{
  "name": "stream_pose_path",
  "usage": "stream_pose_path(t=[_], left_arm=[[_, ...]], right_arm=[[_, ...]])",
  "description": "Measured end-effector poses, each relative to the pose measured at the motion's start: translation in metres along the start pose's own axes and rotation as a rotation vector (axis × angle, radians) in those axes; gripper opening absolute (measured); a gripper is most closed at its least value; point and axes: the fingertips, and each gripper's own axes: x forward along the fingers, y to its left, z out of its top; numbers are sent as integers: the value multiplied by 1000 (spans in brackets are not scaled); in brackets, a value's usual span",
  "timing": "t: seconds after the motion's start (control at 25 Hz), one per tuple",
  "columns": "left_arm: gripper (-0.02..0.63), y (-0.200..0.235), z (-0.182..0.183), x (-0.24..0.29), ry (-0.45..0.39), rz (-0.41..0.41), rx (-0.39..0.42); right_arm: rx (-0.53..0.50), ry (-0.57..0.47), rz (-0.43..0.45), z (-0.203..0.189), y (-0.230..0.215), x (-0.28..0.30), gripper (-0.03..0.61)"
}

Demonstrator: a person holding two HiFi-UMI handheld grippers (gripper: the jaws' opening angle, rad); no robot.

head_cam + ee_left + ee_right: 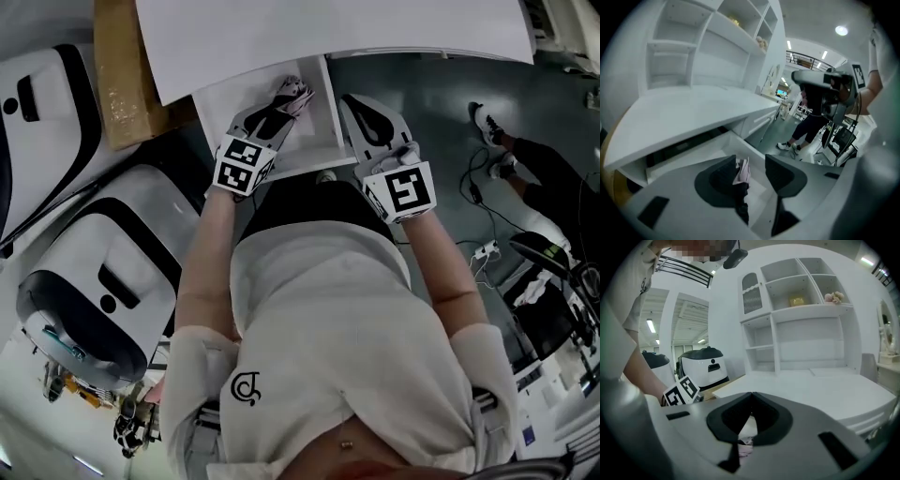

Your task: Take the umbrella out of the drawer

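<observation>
The white drawer stands pulled out from under the desk top. A folded umbrella, pink and black, lies in it near the right wall. My left gripper reaches down into the drawer over the umbrella. In the left gripper view its jaws stand open, with the umbrella between them, close to the left pad and apart from the right one. My right gripper hovers just right of the drawer, over the floor. Its jaws meet at the tips with nothing in them.
A cardboard box leans at the desk's left. White and black machines stand on the floor to the left. A person's legs and cables are at the far right. Shelves rise behind the desk.
</observation>
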Motion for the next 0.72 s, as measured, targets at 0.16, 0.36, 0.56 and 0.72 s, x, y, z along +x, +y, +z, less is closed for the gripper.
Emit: stream_pose_path(t=[0.16,0.36,0.56,0.72], left_arm=[[265,13,-40,34,184,-2,-48],[327,29,-84,68,353,9,-90],[356,39,-118,87,483,26,-88],[356,41,-130,106,534,37,-60]], right_arm=[[10,39,-5,-12,-6,6,8],[17,71,-9,-25,-10,12,8],[27,87,-23,-34,-13,17,8],[40,99,-47,-41,-21,18,8]])
